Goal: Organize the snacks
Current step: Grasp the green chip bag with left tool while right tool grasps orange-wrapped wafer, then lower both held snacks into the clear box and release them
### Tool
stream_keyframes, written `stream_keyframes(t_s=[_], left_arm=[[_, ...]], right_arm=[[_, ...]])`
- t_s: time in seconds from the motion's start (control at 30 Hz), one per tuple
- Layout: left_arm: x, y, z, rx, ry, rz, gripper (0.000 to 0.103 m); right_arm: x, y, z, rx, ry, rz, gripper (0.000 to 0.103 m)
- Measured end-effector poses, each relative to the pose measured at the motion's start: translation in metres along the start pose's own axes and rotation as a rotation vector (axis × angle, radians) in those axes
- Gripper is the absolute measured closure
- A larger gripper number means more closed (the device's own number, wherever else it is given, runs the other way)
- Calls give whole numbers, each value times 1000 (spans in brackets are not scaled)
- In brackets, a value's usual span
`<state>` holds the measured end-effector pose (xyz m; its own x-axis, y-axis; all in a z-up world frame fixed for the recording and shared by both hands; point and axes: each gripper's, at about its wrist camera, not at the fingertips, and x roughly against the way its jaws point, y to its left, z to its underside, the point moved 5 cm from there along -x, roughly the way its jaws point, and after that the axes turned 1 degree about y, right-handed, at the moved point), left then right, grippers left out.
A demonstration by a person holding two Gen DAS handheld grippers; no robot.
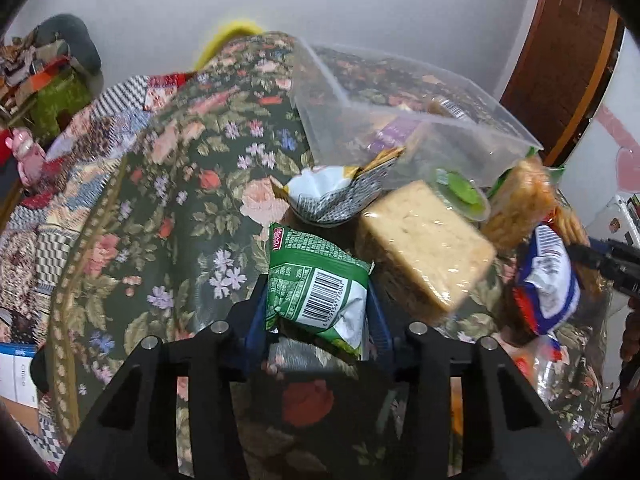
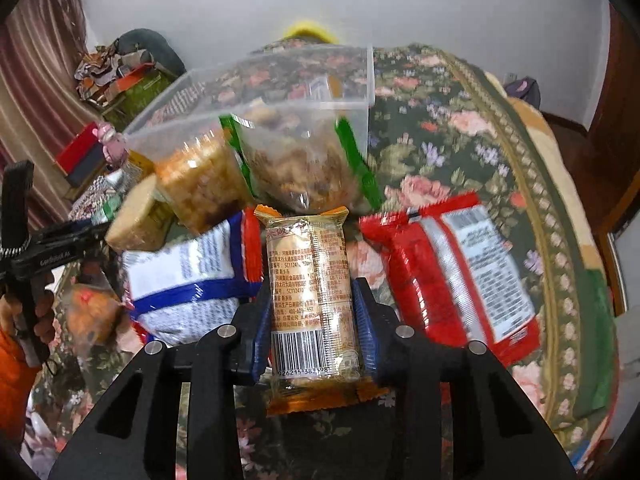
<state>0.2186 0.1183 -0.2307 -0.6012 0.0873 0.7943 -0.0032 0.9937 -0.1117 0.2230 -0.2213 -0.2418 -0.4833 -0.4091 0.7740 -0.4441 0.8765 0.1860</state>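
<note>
My left gripper (image 1: 318, 300) is shut on a green snack packet (image 1: 316, 284) with a barcode, held above the floral cloth. My right gripper (image 2: 312, 304) is shut on an orange biscuit pack (image 2: 310, 288) with a barcode. A clear plastic box (image 1: 400, 112) stands beyond, also in the right wrist view (image 2: 280, 92), with a few snacks inside. Loose snacks lie before it: a pale cake block (image 1: 424, 240), a white packet (image 1: 328, 192), a green-lidded cup (image 1: 464, 196), a blue-white bag (image 2: 192, 276), a red bag (image 2: 460, 276) and a nut bag (image 2: 304, 168).
The floral cloth (image 1: 192, 200) covers the whole surface and drops off at its edges. The left gripper's body (image 2: 36, 256) and a hand show at the left of the right wrist view. Clutter and boxes (image 1: 48, 92) sit beyond the far left edge. A wooden door (image 1: 568, 60) stands at right.
</note>
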Motion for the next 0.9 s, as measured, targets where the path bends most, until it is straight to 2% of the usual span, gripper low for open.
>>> stream_keyframes(t_s=[0.2,0.47,0.7,0.9], left_arm=[[37,-16,-6,-23,-65,3,58],[73,-39,-36,-43,-157,21,58],[78,-59,-68,-42,-200,39,58],[68,-74,-92,-47,-220,61,58]], right_arm=[[26,2,-15,12,-70,1,69],[46,3,-52,31,-152,18,69],[61,22,-83,76,-230,0,69],[50,37,-103,106,-246,-15,69]])
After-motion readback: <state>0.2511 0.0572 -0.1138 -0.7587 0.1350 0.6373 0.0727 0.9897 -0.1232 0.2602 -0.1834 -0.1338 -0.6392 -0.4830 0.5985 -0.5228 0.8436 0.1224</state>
